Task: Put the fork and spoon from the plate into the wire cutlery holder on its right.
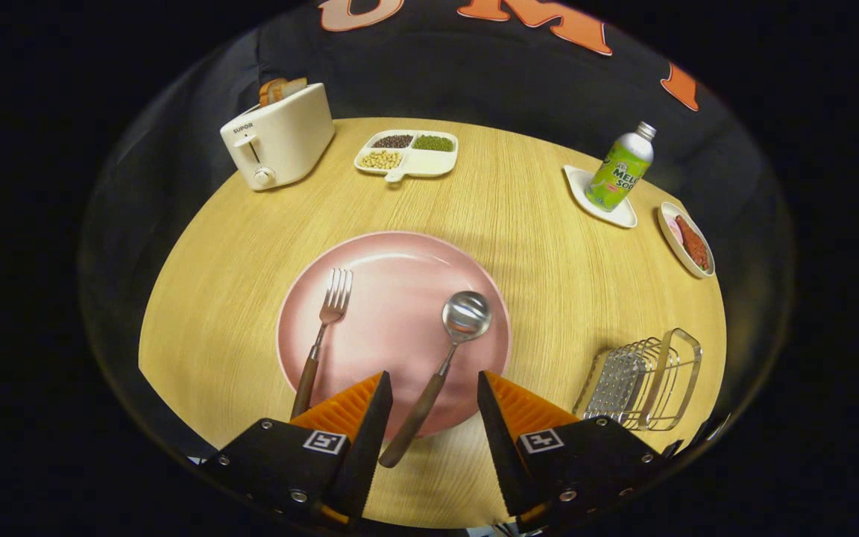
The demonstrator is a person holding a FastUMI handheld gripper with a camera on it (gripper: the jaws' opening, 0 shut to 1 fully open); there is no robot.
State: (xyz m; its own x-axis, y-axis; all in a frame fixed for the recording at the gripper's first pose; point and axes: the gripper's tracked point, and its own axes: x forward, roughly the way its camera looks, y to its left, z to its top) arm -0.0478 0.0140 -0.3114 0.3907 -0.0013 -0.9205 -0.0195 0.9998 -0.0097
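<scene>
Gripper view puts you over the near edge of the round wooden table (534,224), with both pieces of cutlery not yet lifted, so you are at the first pick. Furthest left of the task things, the fork (323,328) lies on the pink plate (392,261), tines away from you, its wooden handle running off the near rim beside the left finger. Next, the spoon (444,358) lies bowl-up on the plate, and its handle reaches back between the fingers of your gripper (434,388), which stand wide apart and touch nothing. Judging by that, the spoon is your nearer target: come down, centre the handle between the fingers and close. Further right, the wire cutlery holder (642,380) stands on the table just beside the plate, where you carry it next.
</scene>
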